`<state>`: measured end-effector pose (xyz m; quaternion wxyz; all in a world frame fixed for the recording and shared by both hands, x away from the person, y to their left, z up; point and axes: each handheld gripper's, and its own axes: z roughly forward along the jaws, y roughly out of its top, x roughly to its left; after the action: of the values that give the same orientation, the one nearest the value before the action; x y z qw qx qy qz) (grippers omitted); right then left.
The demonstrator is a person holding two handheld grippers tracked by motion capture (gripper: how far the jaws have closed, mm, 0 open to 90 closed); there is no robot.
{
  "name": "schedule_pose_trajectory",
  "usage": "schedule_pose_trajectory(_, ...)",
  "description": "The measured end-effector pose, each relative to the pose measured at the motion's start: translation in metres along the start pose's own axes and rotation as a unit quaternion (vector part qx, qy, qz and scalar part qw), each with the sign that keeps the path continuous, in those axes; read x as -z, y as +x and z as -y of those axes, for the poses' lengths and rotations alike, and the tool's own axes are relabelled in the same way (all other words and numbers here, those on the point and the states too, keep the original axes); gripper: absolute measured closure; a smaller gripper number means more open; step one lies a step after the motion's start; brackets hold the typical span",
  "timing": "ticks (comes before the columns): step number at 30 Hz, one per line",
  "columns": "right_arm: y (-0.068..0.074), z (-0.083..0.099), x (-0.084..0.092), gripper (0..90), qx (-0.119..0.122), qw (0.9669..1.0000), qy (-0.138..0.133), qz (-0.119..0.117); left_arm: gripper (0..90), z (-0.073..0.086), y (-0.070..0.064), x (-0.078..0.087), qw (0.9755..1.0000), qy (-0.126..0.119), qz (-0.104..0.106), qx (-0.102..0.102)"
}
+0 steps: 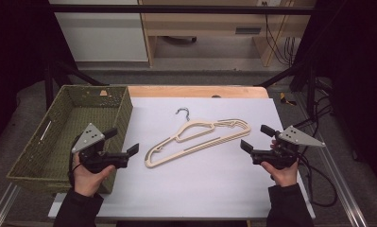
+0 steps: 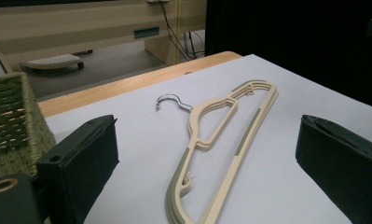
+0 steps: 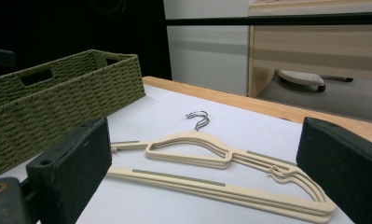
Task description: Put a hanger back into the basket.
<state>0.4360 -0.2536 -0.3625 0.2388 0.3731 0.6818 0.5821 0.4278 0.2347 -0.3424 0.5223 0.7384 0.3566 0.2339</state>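
A stack of cream plastic hangers (image 1: 198, 137) with a metal hook (image 1: 183, 112) lies flat in the middle of the white table cover. My left gripper (image 1: 122, 141) is held at the stack's left, beside the basket, jaws open and empty, pointing toward the hangers. My right gripper (image 1: 254, 137) hovers at the stack's right end, also open and empty. In the left gripper view the hangers (image 2: 221, 140) lie between and beyond the two black jaws. In the right gripper view the hangers (image 3: 216, 170) stretch across just ahead of the jaws, untouched.
A green woven basket (image 1: 44, 142) stands at the table's left edge, seemingly empty; it also appears as basket (image 3: 58, 93) and basket (image 2: 9, 121). The wooden table edge (image 1: 195, 91) runs along the back. Cables trail off the right side.
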Motion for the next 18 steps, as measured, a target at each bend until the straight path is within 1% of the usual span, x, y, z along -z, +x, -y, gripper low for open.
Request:
schedule_pose_trajectory(1, 0.0, 0.0, -0.001, 3.6, 0.001, 1.0, 0.001, -0.001, 5.7, 0.0, 0.0, 0.0, 1.0, 0.0, 0.0, 0.0)
schedule_pose_trajectory(2, 0.0, 0.0, -0.001, 3.6, 0.001, 1.0, 0.001, -0.001, 5.7, -0.001, -0.002, -0.004, 1.0, 0.004, 0.002, -0.004)
schedule_pose_trajectory(5, 0.002, 0.0, -0.003, 3.6, 0.001, 1.0, 0.003, -0.003, 6.3, -0.003, -0.006, -0.018, 0.9998, 0.015, 0.013, -0.003)
schedule_pose_trajectory(6, 0.003, 0.0, -0.003, 3.6, 0.002, 1.0, 0.007, -0.002, 6.6, -0.004, -0.008, -0.026, 0.9996, 0.022, 0.017, -0.005)
schedule_pose_trajectory(7, 0.003, 0.0, -0.003, 3.6, 0.002, 1.0, 0.007, -0.002, 6.7, -0.004, -0.008, -0.026, 0.9996, 0.022, 0.017, -0.005)
schedule_pose_trajectory(8, 0.003, 0.001, -0.004, 3.6, 0.005, 0.9999, 0.009, -0.003, 6.9, -0.005, -0.009, -0.037, 0.9991, 0.036, 0.02, -0.01)
schedule_pose_trajectory(9, 0.003, 0.001, -0.004, 3.6, 0.005, 0.9999, 0.009, -0.003, 7.1, -0.005, -0.009, -0.037, 0.9991, 0.036, 0.02, -0.01)
schedule_pose_trajectory(10, 0.003, 0.001, -0.004, 3.6, 0.004, 0.9999, 0.01, -0.004, 7.3, -0.005, -0.011, -0.049, 0.9985, 0.047, 0.026, -0.009)
schedule_pose_trajectory(11, 0.003, 0.001, -0.004, 3.6, 0.004, 0.9999, 0.01, -0.004, 7.6, -0.005, -0.011, -0.049, 0.9985, 0.047, 0.026, -0.009)
schedule_pose_trajectory(12, 0.003, 0.001, -0.005, 3.5, 0.003, 1.0, 0.008, -0.003, 7.9, -0.005, -0.012, -0.061, 0.9978, 0.059, 0.028, -0.012)
schedule_pose_trajectory(13, 0.003, 0.001, -0.005, 3.5, 0.003, 1.0, 0.008, -0.003, 8.1, -0.005, -0.012, -0.061, 0.9978, 0.059, 0.028, -0.012)
schedule_pose_trajectory(14, 0.003, 0.001, -0.005, 3.5, 0.004, 0.9999, 0.009, -0.003, 8.6, -0.003, -0.011, -0.073, 0.9968, 0.071, 0.034, -0.01)
schedule_pose_trajectory(15, 0.003, 0.001, -0.005, 3.5, 0.004, 0.9999, 0.009, -0.003, 8.8, -0.003, -0.011, -0.073, 0.9968, 0.071, 0.034, -0.01)
schedule_pose_trajectory(16, 0.003, 0.001, -0.004, 3.5, 0.004, 0.9999, 0.01, -0.003, 9.1, -0.001, -0.011, -0.085, 0.9957, 0.086, 0.033, -0.012)
schedule_pose_trajectory(17, 0.003, 0.001, -0.004, 3.5, 0.004, 0.9999, 0.01, -0.003, 9.5, -0.001, -0.011, -0.085, 0.9957, 0.086, 0.033, -0.012)
schedule_pose_trajectory(18, 0.003, 0.001, -0.004, 3.5, 0.003, 1.0, 0.009, -0.003, 9.8, 0.002, -0.011, -0.096, 0.9944, 0.1, 0.031, -0.014)
